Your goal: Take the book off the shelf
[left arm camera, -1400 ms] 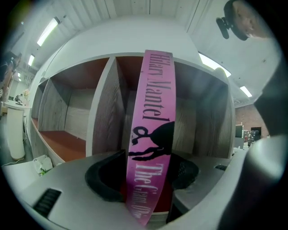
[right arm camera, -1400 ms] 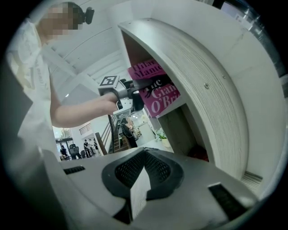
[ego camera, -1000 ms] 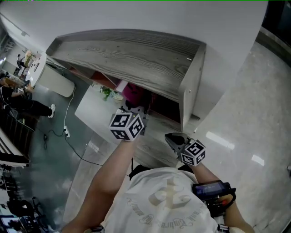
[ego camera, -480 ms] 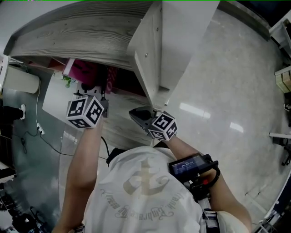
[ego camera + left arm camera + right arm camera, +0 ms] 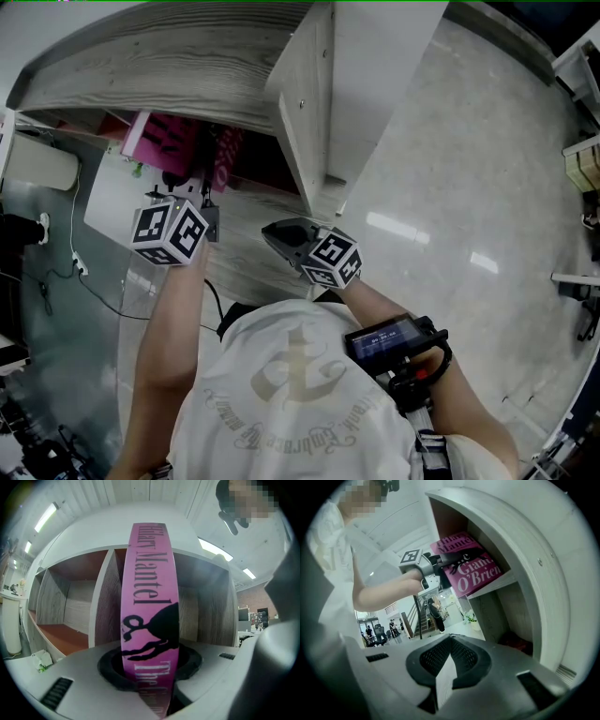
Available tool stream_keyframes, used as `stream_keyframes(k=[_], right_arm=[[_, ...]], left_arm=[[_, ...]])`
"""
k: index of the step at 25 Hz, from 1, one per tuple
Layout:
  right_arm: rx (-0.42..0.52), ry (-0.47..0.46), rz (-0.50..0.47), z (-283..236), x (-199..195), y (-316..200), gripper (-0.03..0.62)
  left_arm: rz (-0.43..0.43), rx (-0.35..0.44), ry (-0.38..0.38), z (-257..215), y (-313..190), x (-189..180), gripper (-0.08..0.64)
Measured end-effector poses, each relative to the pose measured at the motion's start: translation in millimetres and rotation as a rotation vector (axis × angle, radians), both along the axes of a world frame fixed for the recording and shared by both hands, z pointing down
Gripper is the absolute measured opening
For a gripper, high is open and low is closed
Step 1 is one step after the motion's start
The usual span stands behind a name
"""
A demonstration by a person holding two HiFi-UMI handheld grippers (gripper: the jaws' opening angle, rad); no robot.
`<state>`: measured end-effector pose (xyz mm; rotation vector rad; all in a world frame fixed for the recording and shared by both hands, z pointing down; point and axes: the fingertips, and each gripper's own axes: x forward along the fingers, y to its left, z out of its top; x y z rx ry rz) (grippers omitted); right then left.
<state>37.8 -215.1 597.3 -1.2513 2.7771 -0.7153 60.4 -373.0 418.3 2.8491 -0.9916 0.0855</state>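
The left gripper [image 5: 192, 184], its jaws having just been closing, is clamping the spine of the pink book [image 5: 176, 141], which is tilting partway out of the shelf [image 5: 187, 66] at its twelve o'clock and still needs pulling clear, while the right gripper [image 5: 277, 232] is waiting clenched and empty at four o'clock.

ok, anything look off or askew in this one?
Only the pink book: it sits tilted at the shelf opening, not upright. That fits the left gripper, whose jaws have just been closing, clamped on its spine. Nothing looks spilled or damaged.
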Motion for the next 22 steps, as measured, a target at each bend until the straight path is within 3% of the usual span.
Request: stream_keyframes(k=[22], right_arm=[[0.008, 0.009, -0.043, -7, -14, 3, 0.005]], left_arm=[[-0.015, -0.032, 0.012, 3, 20, -24, 0.158]])
